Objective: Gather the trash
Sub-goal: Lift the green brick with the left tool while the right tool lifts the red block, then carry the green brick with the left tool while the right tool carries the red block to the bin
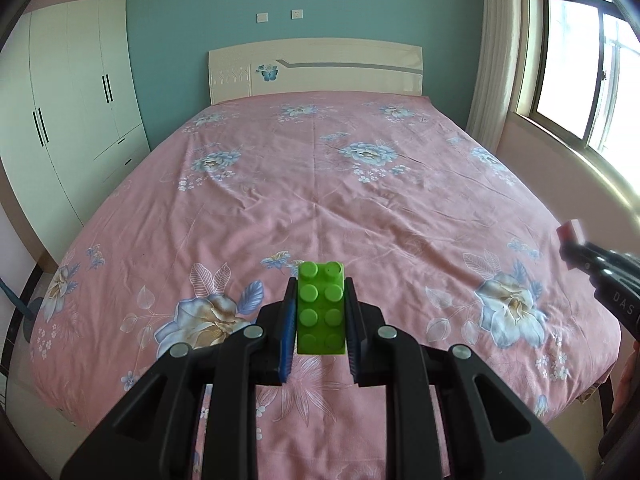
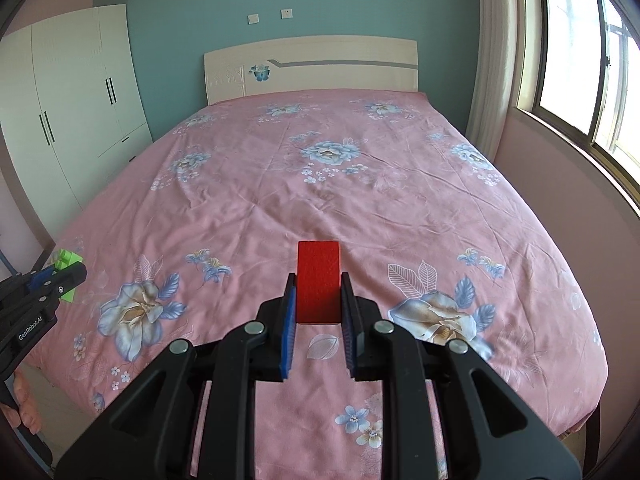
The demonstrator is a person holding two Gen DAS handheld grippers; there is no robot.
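Left gripper [image 1: 320,312] clenched on green studded brick [image 1: 321,308], pinched between both blue pads above the pink floral bedspread [image 1: 320,184]. Right gripper [image 2: 318,300] clamped likewise on red block [image 2: 319,280], jutting forward past the fingertips.

The left tool [image 1: 321,308] clamps a green studded brick [image 1: 320,308] above the pink floral bed [image 1: 320,184]. The right tool [image 1: 576,246] (at the frame's right edge) grips a red block [image 1: 569,229].

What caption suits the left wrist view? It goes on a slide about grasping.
Left gripper clamps a green brick above the pink bed; right gripper holds a red block.
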